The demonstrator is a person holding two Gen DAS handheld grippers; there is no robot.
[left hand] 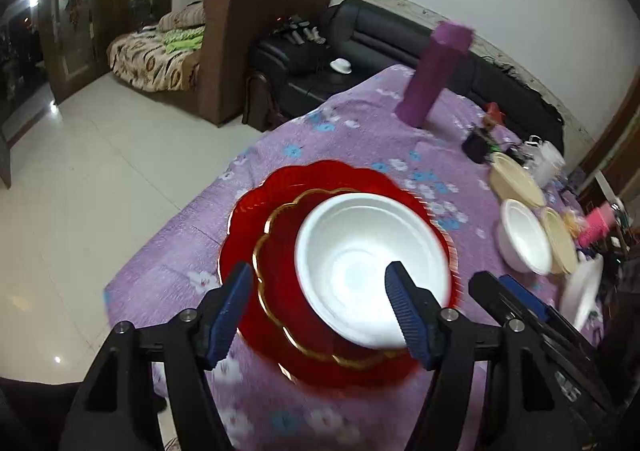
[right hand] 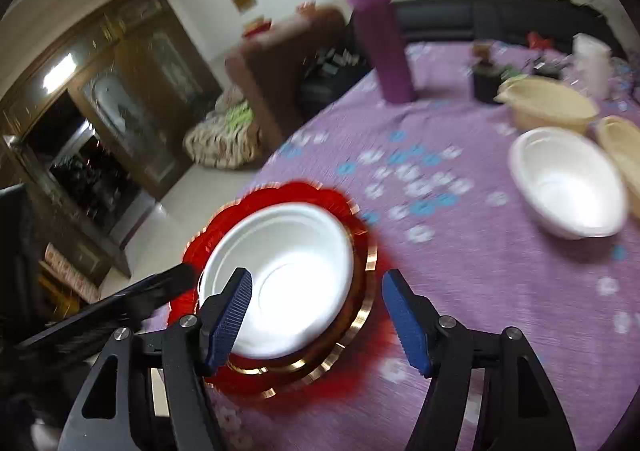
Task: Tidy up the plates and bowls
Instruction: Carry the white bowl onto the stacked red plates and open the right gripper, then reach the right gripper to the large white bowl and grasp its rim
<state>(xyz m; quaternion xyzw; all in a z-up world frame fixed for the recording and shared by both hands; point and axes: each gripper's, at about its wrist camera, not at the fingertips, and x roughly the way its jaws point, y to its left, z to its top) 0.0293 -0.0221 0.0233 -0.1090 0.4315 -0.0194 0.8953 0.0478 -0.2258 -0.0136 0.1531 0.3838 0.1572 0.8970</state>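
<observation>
Left wrist view: your left gripper (left hand: 318,309) hangs released, gripping nothing, over the white bowl (left hand: 374,271) nested at centre on the red plates (left hand: 256,219); spare bowls (left hand: 524,237) at 3 o'clock; your right gripper (right hand: 316,315) likewise released.

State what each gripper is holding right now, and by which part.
Nothing is held. The left gripper and right gripper both stand open above the white bowl on the red plates, pads touching nothing.
</observation>
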